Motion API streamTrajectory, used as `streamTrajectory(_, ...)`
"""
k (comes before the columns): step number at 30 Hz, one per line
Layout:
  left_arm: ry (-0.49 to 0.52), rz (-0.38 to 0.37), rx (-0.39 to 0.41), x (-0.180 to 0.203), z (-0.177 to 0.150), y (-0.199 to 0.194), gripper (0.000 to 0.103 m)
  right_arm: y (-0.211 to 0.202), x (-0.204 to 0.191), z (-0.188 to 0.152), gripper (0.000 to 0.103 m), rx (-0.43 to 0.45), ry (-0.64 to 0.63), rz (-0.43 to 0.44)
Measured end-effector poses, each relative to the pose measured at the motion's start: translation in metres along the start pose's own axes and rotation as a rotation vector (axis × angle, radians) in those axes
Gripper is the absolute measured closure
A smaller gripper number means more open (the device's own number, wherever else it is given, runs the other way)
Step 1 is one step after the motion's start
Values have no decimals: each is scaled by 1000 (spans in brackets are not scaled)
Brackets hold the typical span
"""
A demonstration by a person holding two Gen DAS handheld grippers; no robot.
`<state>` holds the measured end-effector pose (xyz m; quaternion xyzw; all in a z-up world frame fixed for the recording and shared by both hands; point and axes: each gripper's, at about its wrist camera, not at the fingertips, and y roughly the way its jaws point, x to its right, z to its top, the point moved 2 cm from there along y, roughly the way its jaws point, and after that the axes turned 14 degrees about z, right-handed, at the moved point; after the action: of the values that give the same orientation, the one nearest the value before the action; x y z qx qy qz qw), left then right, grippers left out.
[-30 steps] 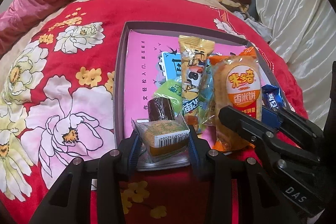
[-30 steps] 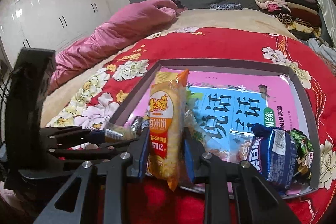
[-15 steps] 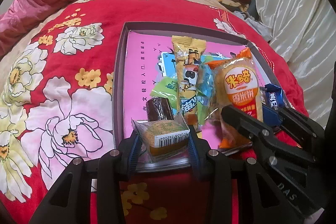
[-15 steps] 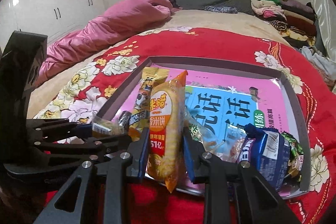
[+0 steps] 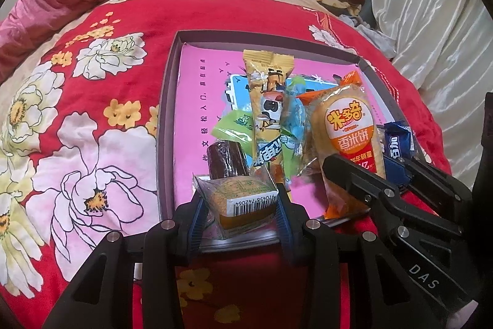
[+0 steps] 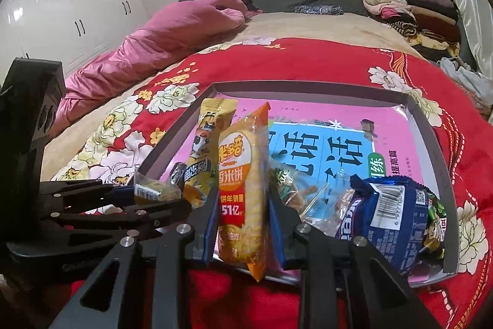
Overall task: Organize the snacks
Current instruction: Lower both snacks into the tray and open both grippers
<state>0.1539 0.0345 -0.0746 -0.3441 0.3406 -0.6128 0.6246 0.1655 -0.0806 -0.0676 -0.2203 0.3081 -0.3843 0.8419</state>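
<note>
We hold two grippers over the near edge of a shallow tray [image 5: 166, 125] that lies on a red flowered blanket [image 5: 92, 119]. The left gripper [image 5: 238, 207] has its jaws pressed on both sides of a small clear-wrapped cake [image 5: 243, 202] with a barcode label, and that cake sits at the tray's near rim. The right gripper [image 6: 242, 211] is clamped tight on an orange rice-cracker pack [image 6: 242, 190], which stands upright between the pads, its lower end hanging over the tray's near rim.

Inside the tray, on a pink book [image 6: 354, 150] that covers its floor, the other snacks cluster toward the near side. A yellow bar [image 5: 268, 100] with a cartoon face lies lengthwise near the middle, between the cake and the cracker pack. A dark brown roll [image 5: 226, 158] lies just beyond the cake, touching a green sachet [image 5: 235, 128]. A blue pack [image 6: 397, 221] sits in the tray's near right corner, just beside the right gripper.

Beyond the tray's far rim we see a pink quilt [image 6: 172, 33] bunched on the left and a pile of folded clothes [image 6: 409, 11] on the right.
</note>
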Motion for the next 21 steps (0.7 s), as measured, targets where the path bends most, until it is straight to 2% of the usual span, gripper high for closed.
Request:
streamTrajectory(7,-6,-2,3,-1,0,-1,60,2,-4,1,73,-1,-10,59)
streamTrajectory(21,-17,-26,1,-4,0,-2,60,3,-9,-5,73,-14,-48,42)
